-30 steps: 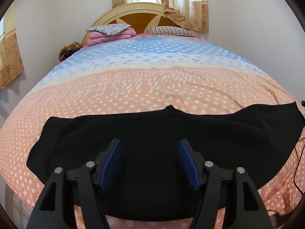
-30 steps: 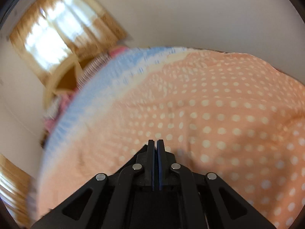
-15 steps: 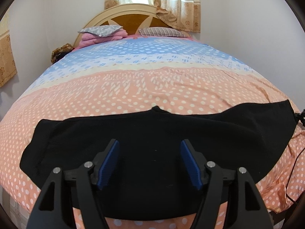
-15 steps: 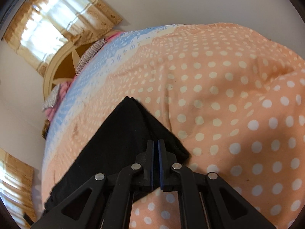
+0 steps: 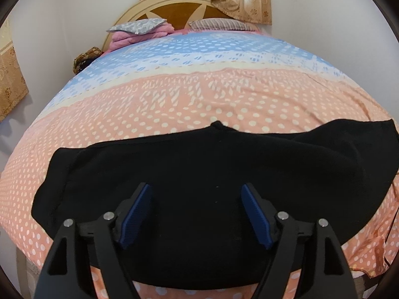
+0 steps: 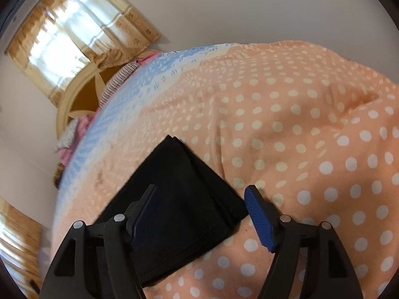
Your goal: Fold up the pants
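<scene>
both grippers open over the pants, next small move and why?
Probably bring the right gripper down and close it on the pants' end corner. Its fingers have just opened, nothing pinched. The pants lie one long strip across the bedspread, so that end likely folds toward the left gripper.

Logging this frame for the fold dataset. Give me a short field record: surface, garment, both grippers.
surface: bed, dotted peach and blue cover
pants: black pants lying flat across the near end of the bed, one end layered
left gripper: open over the pants, holding nothing
right gripper: jaws have just been opening; open astride the layered end, not gripping
headboard end: pillows
</scene>
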`<state>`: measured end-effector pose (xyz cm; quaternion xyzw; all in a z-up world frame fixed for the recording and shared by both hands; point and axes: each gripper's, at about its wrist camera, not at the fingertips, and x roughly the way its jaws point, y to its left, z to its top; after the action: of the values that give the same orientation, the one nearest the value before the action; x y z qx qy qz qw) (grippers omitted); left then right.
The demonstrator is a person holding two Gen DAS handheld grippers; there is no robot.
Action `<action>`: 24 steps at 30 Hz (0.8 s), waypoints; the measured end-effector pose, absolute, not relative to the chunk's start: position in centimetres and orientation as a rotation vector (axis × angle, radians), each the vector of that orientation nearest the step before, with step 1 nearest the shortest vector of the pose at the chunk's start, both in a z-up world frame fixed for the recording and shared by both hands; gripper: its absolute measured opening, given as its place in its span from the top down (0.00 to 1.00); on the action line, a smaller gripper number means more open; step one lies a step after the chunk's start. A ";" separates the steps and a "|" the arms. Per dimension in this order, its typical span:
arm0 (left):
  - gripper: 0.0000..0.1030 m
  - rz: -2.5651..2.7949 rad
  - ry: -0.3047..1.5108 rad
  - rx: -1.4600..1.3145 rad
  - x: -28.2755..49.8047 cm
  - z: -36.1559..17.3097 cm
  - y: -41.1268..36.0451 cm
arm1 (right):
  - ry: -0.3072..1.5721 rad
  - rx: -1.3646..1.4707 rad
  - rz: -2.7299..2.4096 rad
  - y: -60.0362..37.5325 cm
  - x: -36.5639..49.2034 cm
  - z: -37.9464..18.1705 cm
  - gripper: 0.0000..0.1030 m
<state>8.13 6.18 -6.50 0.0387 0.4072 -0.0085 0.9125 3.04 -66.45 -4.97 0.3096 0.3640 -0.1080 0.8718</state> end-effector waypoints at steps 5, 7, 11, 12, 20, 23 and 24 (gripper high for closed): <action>0.21 0.028 0.880 0.085 8.8 -7.2 6.7 | 0.844 0.448 -0.271 -64.1 4.2 -5.1 0.38; 0.20 0.039 0.896 0.079 8.9 -7.5 6.9 | 0.873 0.406 -0.299 -63.7 4.3 -5.3 0.50; 0.20 0.034 0.908 0.062 8.9 -7.8 7.1 | 0.850 0.494 -0.237 -64.4 3.4 -5.6 0.83; 0.20 0.032 0.907 0.063 8.9 -7.7 7.1 | 0.846 0.502 -0.236 -64.4 3.3 -5.7 0.85; 0.20 0.023 0.881 0.023 8.8 -7.0 8.2 | 0.725 0.435 -0.186 -60.0 2.0 -1.1 0.87; 0.20 0.015 0.878 -0.005 9.0 -6.9 8.5 | 0.681 0.340 -0.097 -55.3 1.4 2.2 0.87; 0.20 0.010 0.876 -0.008 9.0 -6.8 8.4 | 0.674 0.319 -0.071 -54.0 1.2 2.8 0.87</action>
<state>8.98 8.45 -6.82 -0.0037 0.4243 0.0046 0.9055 1.21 -53.98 2.81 0.1558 0.3290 -0.0349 0.9307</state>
